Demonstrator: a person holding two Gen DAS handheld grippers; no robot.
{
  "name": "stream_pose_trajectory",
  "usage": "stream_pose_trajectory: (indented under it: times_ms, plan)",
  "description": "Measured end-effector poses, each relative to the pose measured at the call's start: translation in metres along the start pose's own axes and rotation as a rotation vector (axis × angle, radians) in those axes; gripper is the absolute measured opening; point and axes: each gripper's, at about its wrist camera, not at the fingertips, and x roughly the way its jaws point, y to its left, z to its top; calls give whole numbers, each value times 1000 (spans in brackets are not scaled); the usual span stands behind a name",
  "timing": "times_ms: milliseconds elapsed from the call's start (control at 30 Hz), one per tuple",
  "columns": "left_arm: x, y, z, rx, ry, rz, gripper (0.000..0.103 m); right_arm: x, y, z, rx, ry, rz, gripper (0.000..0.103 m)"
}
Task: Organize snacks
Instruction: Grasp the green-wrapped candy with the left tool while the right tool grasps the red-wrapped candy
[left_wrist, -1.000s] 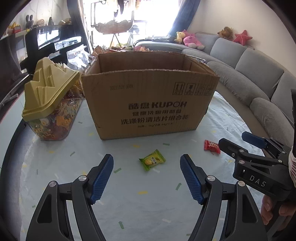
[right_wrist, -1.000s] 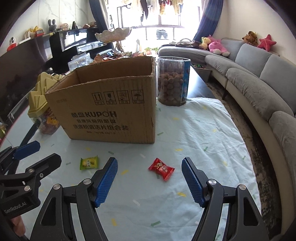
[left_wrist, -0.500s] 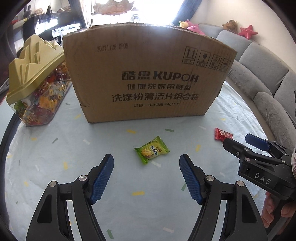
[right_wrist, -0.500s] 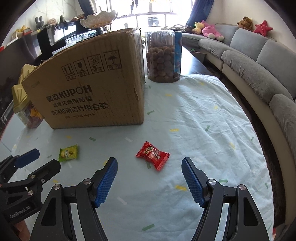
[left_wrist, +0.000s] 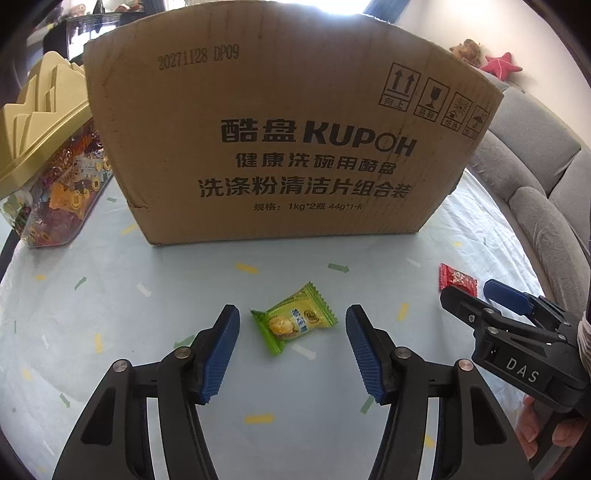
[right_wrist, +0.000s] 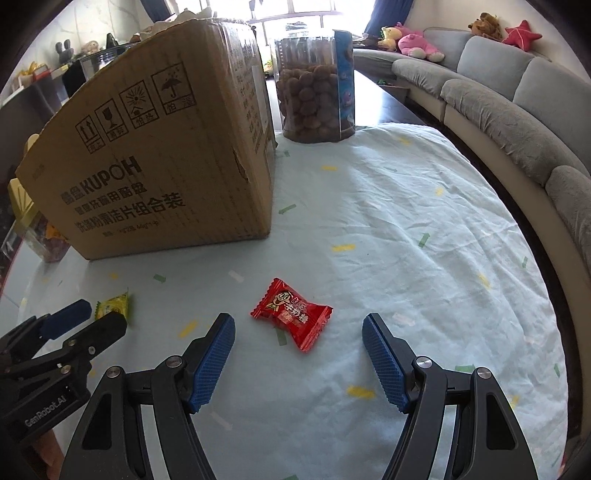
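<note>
A: Where are the sweets?

B: The green crinkle-edged candy wrapper (left_wrist: 294, 322) lies on the pale blue tablecloth (left_wrist: 110, 314), near the brown cardboard box (left_wrist: 280, 129), between the left gripper (left_wrist: 291, 325)'s blue pads. Its jaws have just been closing, but neither pad touches the candy, so it is released.

A: And the other one?

B: The red candy packet (right_wrist: 291, 314) lies to the right, between the right gripper (right_wrist: 298, 332)'s spread pads, untouched; that gripper is released too.

A: What is beyond the box?

B: On the far right stands a clear jar of brown balls (right_wrist: 314, 99); on the left, a clear tub with a yellow stepped lid (left_wrist: 44, 147).
</note>
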Motion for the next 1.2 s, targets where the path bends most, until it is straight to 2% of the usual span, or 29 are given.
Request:
stream_pose_trajectory:
  times_ms: [233, 433, 533, 700, 1200]
  plan:
    - [11, -1, 8, 1, 13, 3, 49, 7, 0, 5, -12, -13, -11, 71]
    - [21, -12, 7, 7, 14, -15, 38, 11, 4, 5, -54, -31, -48, 63]
    - [23, -16, 4, 10, 7, -11, 35, 10, 5, 4, -64, -38, -50, 54]
    - [17, -10, 1, 3, 4, -16, 31, 7, 5, 4, -51, -42, -41, 28]
    - [-21, 1, -3, 2, -38, -39, 30, -16, 17, -5, -64, -49, 45, 27]
